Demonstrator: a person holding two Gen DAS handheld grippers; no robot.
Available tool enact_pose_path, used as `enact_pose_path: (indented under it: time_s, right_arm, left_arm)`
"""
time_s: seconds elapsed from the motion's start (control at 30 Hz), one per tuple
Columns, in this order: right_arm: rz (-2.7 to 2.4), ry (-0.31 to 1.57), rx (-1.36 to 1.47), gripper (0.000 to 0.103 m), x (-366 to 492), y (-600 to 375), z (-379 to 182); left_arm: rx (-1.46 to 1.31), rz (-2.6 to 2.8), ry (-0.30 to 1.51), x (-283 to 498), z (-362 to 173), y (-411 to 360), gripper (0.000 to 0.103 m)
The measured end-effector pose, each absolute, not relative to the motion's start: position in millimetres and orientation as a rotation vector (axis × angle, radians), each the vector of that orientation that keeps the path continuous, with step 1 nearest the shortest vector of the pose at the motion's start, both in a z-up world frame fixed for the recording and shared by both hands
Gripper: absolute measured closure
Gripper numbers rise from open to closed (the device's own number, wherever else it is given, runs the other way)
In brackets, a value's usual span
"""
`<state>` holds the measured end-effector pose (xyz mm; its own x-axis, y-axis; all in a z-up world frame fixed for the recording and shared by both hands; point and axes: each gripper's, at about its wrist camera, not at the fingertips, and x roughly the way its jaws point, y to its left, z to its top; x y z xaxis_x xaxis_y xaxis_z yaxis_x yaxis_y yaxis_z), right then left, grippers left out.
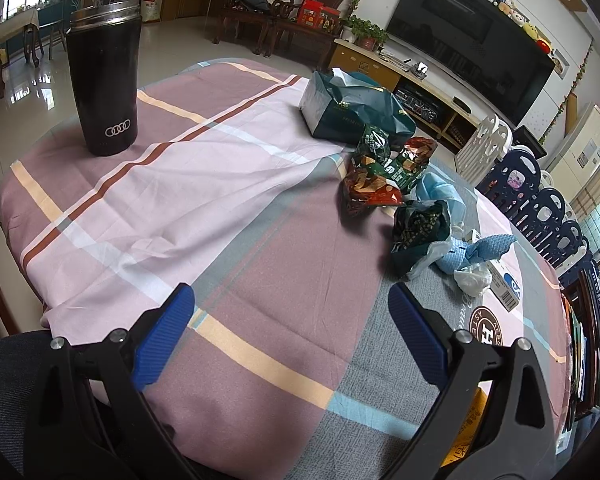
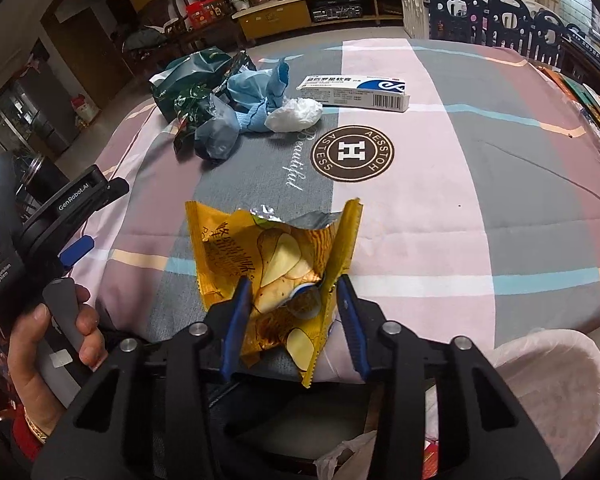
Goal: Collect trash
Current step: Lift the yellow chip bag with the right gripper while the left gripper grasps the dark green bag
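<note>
My right gripper (image 2: 294, 292) is shut on a yellow chip bag (image 2: 276, 256) and holds it at the table's near edge. My left gripper (image 1: 290, 300) is open and empty, low over the checked cloth (image 1: 228, 216). Trash lies further off: red and green snack wrappers (image 1: 388, 168), a dark green wrapper (image 1: 418, 232), crumpled blue paper (image 1: 480, 254) and a white plastic wad (image 1: 474, 278). In the right wrist view the blue paper (image 2: 256, 92), the white wad (image 2: 294, 114) and the green wrappers (image 2: 192, 88) lie at the far left.
A black tumbler (image 1: 104, 80) stands at the far left corner. A teal tissue pack (image 1: 352, 108) lies behind the wrappers. A white medicine box (image 2: 354, 90) lies on the cloth. A white-lined bin (image 2: 556, 380) sits below the table's near right edge. Chairs and a fence surround the table.
</note>
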<state>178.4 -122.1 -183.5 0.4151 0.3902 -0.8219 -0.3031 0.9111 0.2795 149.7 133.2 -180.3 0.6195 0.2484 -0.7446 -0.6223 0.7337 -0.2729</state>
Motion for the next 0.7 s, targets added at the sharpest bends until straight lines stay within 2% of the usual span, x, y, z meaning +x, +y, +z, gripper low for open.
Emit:
enact_pose_path:
  time_s: [0.1, 0.7]
  right_arm:
    - [0.443, 1.057, 0.086, 0.072, 176.7, -119.8, -185.1]
    - [0.437, 1.052, 0.096, 0.073, 175.0, -119.0, -185.2]
  left_arm:
    - [-0.552, 0.531, 0.746, 149.8, -180.1, 133.1, 0.006]
    - [-0.554, 0.53, 0.746, 149.8, -179.9, 133.6, 0.006]
